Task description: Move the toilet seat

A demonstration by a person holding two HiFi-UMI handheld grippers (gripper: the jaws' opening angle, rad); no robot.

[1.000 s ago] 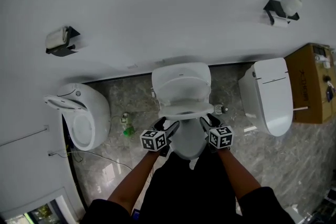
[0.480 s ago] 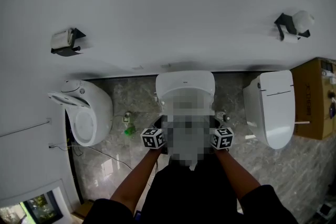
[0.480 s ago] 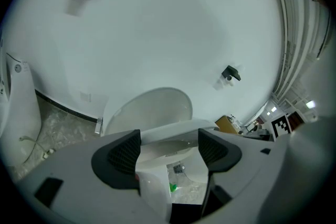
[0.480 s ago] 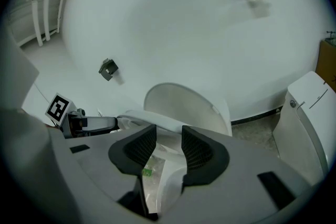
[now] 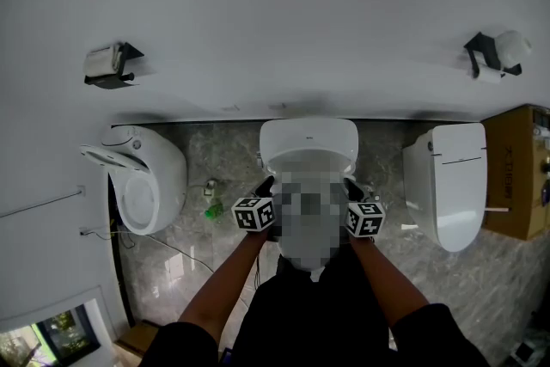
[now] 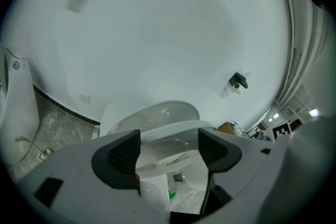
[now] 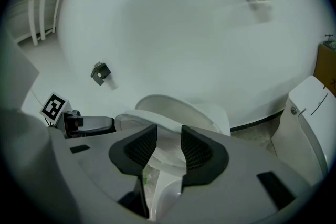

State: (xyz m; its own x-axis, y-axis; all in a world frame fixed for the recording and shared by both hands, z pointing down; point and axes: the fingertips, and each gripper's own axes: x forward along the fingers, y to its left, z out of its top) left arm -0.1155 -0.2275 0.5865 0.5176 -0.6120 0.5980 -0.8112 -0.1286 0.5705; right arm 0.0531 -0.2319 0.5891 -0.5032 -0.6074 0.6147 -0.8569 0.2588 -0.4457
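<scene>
Meanwhile, a person stands over a white toilet, one gripper at either side of its bowl. The left gripper has its fingers wide apart. The toilet seat arches across the gap between them, with the raised lid behind it. The right gripper has just been closing its fingers, which stand a narrow gap apart. The seat's edge runs in between them, and no pad is seen pressing on it. Out to the left of the left fingers, a small green bottle stands on the marble floor. Out to the right of the right fingers are a second toilet and a cardboard box.
</scene>
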